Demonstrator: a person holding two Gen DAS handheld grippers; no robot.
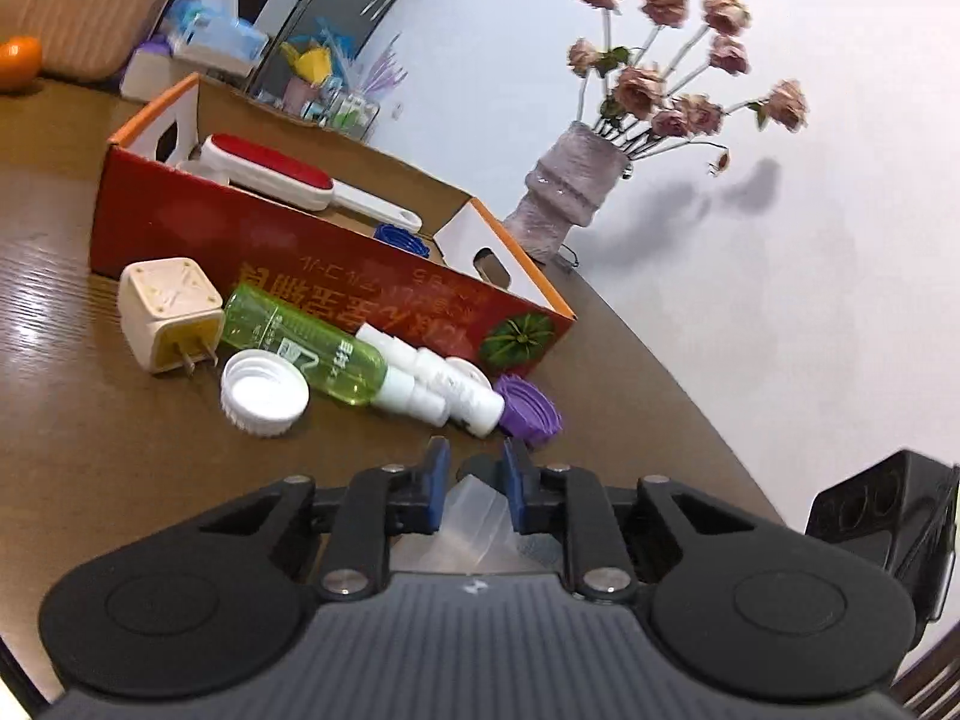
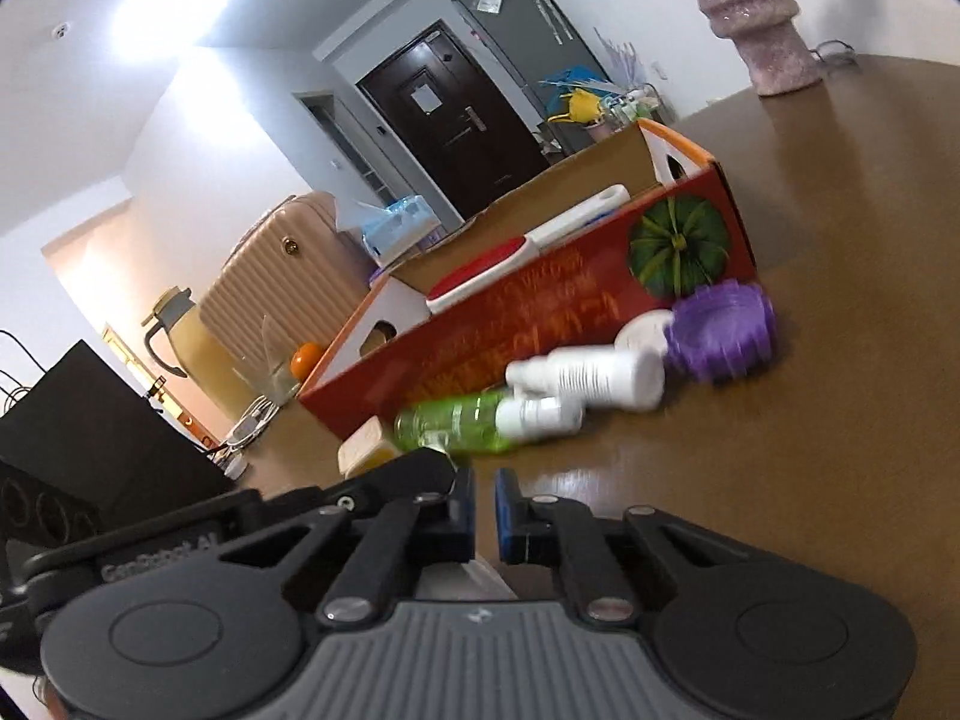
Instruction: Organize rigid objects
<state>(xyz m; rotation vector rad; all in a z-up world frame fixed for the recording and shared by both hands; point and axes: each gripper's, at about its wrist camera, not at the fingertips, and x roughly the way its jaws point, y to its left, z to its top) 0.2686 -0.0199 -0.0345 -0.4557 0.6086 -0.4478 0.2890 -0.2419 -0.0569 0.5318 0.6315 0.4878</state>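
Observation:
A red cardboard box (image 1: 336,264) stands on the brown table (image 1: 150,468) and holds a red-and-white lint brush (image 1: 282,177) and a blue lid (image 1: 401,238). In front of it lie a cream plug adapter (image 1: 168,312), a green bottle (image 1: 306,345), a white cap (image 1: 264,393), two white bottles (image 1: 450,390) and a purple lid (image 1: 528,408). My left gripper (image 1: 474,480) is just short of them, shut on a clear plastic piece (image 1: 477,516). My right gripper (image 2: 483,501) is nearly shut and empty, near the green bottle (image 2: 456,420), white bottles (image 2: 594,378) and purple lid (image 2: 720,330).
A vase of dried roses (image 1: 576,186) stands behind the box near the white wall. An orange (image 1: 21,63), a beige suitcase (image 2: 270,276) and tissue packs (image 1: 222,36) sit beyond the box. The other gripper's black body (image 1: 882,516) shows at right.

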